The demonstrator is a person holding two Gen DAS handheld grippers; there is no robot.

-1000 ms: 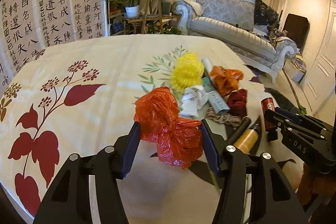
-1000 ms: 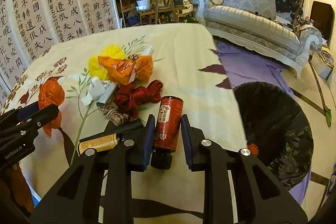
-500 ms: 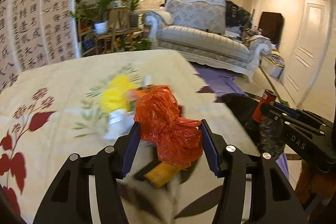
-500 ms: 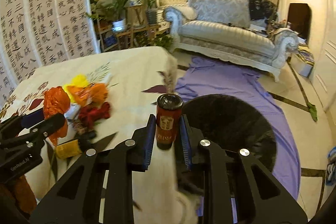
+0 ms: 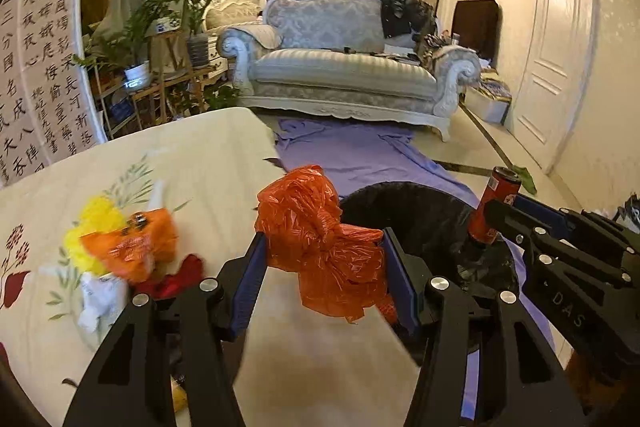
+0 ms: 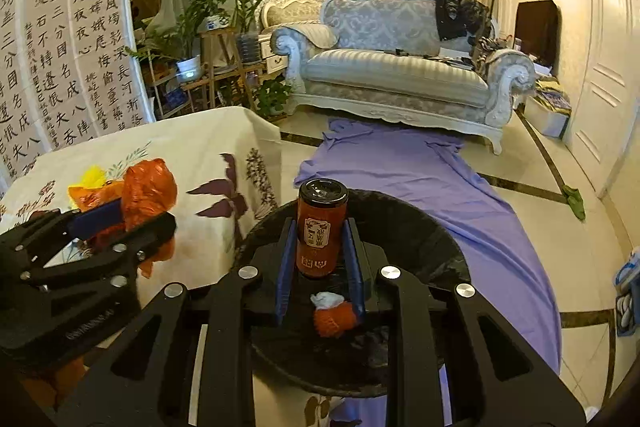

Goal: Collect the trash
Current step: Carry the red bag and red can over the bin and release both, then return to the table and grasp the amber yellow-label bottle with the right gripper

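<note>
The left gripper (image 5: 324, 267) is clasping a crumpled orange plastic bag (image 5: 320, 247) and the right gripper (image 6: 320, 259) a red cylindrical bottle (image 6: 321, 227) above the black-lined bin (image 6: 420, 219) at lower centre, already holding some scraps, while more litter (image 5: 120, 247) is waiting on the tablecloth at left.

A floral-clothed table (image 5: 208, 163) bears a yellow pompom (image 5: 94, 217), orange bag (image 5: 134, 247) and red cloth (image 5: 178, 277).

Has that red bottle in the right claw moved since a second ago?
Yes. The red bottle, clamped in the right claw, went from lying over the tablecloth to upright above the black trash bag.
</note>
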